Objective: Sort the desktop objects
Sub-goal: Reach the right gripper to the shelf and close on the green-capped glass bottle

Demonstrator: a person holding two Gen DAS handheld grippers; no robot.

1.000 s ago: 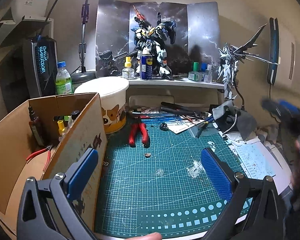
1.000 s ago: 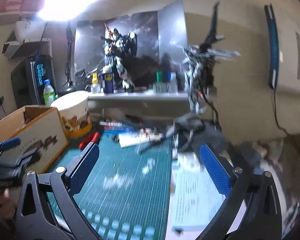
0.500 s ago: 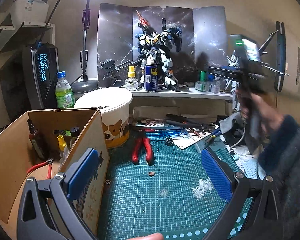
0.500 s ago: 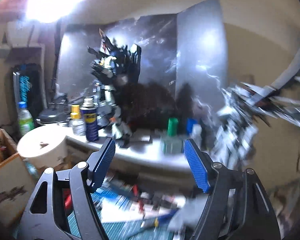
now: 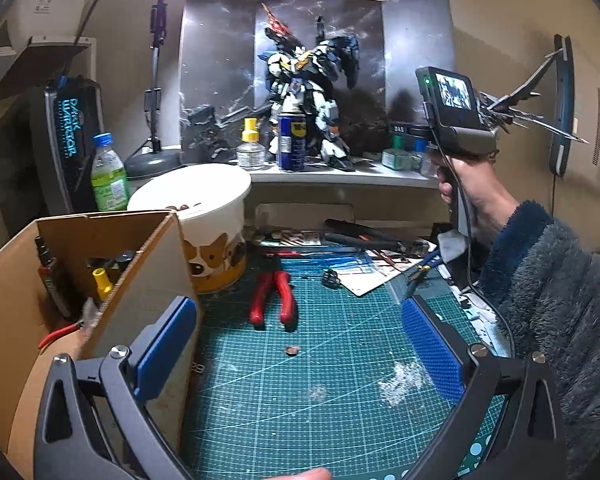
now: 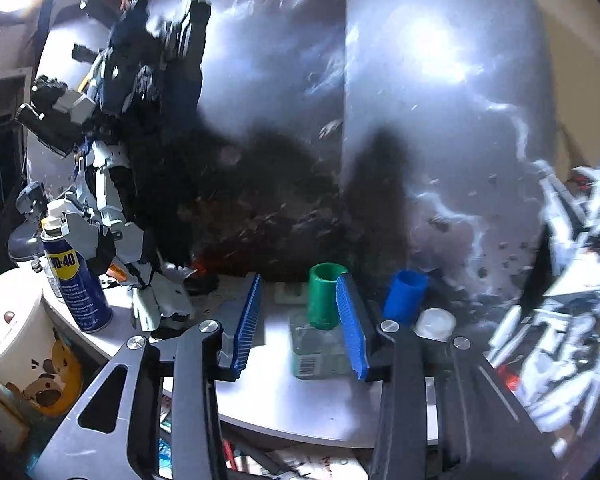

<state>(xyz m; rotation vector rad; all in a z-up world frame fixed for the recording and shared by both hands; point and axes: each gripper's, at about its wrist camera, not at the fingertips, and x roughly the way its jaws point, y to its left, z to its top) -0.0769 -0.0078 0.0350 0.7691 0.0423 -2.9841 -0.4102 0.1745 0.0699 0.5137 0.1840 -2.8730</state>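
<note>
At the far left of the left wrist view stands an open brown cardboard box (image 5: pixel 16 304) holding a black lighter, small dark-capped and yellow-capped bottles and a red-handled tool, with a green-labelled plastic drink bottle (image 5: pixel 109 174) behind it and a round white tub with a cartoon dog on its side (image 5: pixel 204 232) just beside its far corner. The left gripper (image 5: pixel 296 350) hangs above the green gridded cutting mat (image 5: pixel 340 360), its blue-padded jaws spread wide with nothing between them; its left finger overlaps the box's near wall in the view. Red-handled pliers (image 5: pixel 272 296) lie on the mat beyond it, apart from the tub, and more tools and printed sheets are strewn along the mat's far edge. On the white shelf (image 5: pixel 340 178) behind stand a clear bottle with a yellow cap, a blue and yellow WD-40 spray can (image 5: pixel 291 142) and a white and blue robot model (image 5: pixel 312 92) before a dark stormy backdrop. To the right, a hand in a fuzzy grey-blue sleeve (image 5: pixel 466 184) holds the right gripper up at that shelf. In the right wrist view the right gripper (image 6: pixel 300 330) reaches over the shelf, its jaws having just been closing, around a small clear square glass bottle with a green cap (image 6: pixel 320 320): the right pad lies against the cap, the left pad stands apart from it. A blue-capped bottle (image 6: pixel 404 296) stands just to the right, and a white winged model (image 6: pixel 572 280) blurs at the far right
</note>
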